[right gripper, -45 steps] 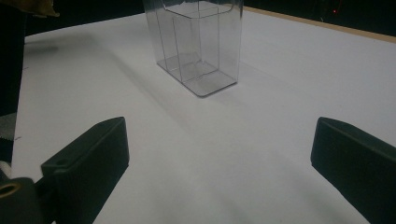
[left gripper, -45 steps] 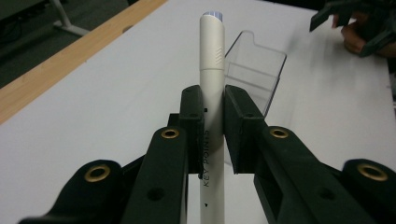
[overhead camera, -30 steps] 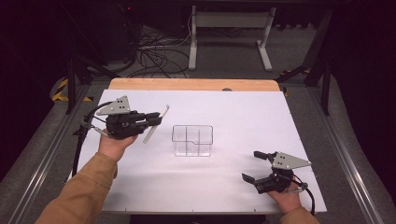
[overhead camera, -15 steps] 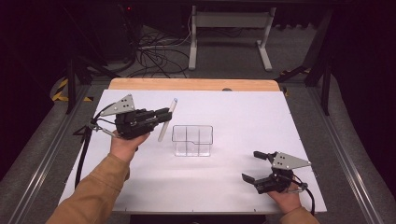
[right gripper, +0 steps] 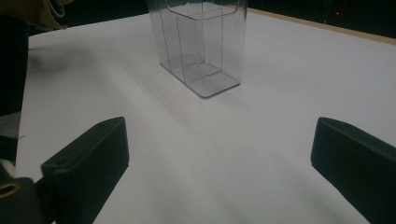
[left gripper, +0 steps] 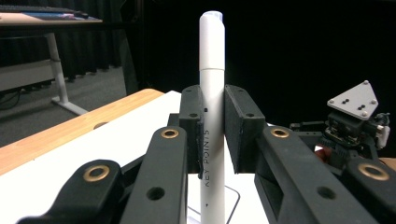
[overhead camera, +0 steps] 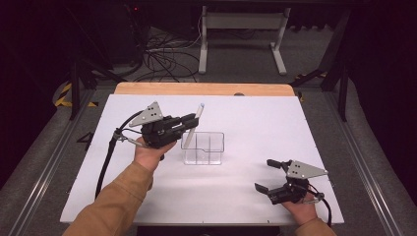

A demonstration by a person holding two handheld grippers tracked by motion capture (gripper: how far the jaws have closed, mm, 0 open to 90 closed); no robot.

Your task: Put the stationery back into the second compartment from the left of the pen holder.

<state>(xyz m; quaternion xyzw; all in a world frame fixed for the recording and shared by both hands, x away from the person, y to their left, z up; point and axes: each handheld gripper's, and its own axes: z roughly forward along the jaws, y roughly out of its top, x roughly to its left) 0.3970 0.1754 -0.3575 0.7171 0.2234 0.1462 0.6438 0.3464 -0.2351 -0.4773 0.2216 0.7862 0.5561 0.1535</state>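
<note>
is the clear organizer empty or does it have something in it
Empty. The clear organizer shows bare compartments; the white marker is clamped in the left hand-held gripper, beside it.

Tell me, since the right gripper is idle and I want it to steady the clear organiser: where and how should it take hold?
Probably by one upright side wall of the clear organiser, near the open top rim, coming down from above with one pad inside a compartment and one outside. The walls are thin, flat and vertical. The right gripper rests with open jaws, and the left gripper holds the white pen beside it.
</note>
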